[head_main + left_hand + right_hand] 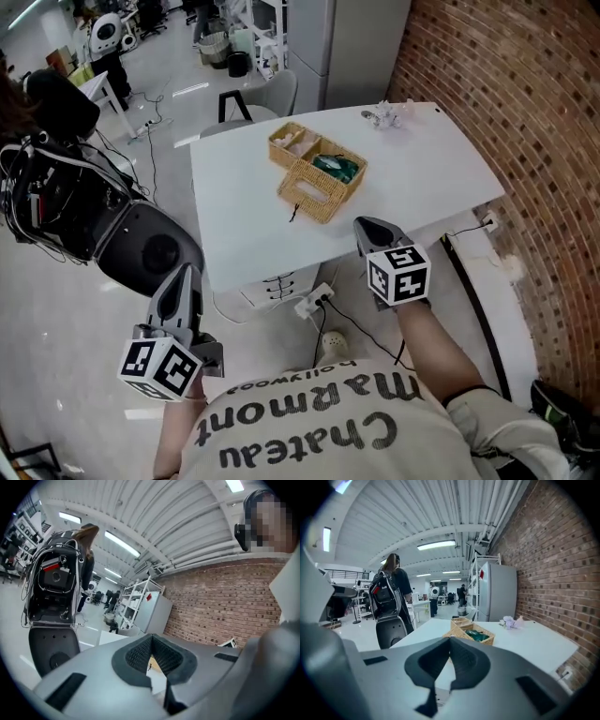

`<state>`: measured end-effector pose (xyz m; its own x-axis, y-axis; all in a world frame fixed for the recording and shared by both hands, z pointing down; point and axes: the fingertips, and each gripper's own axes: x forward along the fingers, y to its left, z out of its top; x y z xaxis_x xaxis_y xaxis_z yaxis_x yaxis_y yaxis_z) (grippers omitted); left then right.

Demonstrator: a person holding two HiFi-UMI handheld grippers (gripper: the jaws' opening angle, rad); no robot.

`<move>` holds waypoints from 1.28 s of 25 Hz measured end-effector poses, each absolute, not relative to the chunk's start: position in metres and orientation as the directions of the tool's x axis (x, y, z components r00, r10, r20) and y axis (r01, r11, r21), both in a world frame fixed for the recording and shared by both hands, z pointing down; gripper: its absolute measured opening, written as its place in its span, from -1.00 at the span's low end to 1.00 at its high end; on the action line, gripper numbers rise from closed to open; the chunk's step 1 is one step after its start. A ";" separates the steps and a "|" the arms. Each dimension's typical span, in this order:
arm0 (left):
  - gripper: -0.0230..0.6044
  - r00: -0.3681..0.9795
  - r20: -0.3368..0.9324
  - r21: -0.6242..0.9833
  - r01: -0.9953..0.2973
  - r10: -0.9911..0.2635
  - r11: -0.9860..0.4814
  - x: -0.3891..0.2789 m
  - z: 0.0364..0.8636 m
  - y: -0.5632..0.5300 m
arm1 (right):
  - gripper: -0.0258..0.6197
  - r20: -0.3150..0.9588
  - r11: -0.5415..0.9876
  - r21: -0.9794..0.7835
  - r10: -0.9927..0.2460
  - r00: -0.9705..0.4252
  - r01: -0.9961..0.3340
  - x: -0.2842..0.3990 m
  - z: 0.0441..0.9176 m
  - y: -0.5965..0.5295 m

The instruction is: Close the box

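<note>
1. The white worktop (234, 187) carries the wicker box (317, 173), which stands open with something green showing inside.
2. The left hand-held gripper (183, 274) and right hand-held gripper (371, 225) are both well short of the box, jaws pressed together, empty.
3. By my reckoning nothing is done yet; the whole closing remains.

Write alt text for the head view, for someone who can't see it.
An open wicker box holding something green sits on a white table beside a brick wall. In the foreground, the left gripper and right gripper, both shut and empty, point toward it without reaching it.
</note>
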<state>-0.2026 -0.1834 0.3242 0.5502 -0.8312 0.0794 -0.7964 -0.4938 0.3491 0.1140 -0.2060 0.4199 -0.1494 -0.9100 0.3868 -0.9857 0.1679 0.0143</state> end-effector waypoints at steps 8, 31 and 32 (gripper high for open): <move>-0.92 0.481 0.120 0.355 -0.838 -0.868 -0.415 -0.171 0.331 -0.203 | -0.79 0.498 0.362 0.138 -0.830 -0.251 -0.922 0.139 0.443 -0.250; -0.92 0.242 0.099 0.377 -0.907 -0.965 -0.189 -0.133 0.349 -0.210 | -0.42 0.719 0.764 0.606 -0.645 -0.260 -0.221 0.154 0.544 -0.315; -0.92 0.234 0.102 0.377 -0.908 -0.967 -0.180 -0.134 0.349 -0.210 | -0.40 0.717 0.760 0.626 -0.649 -0.255 -0.173 0.152 0.547 -0.317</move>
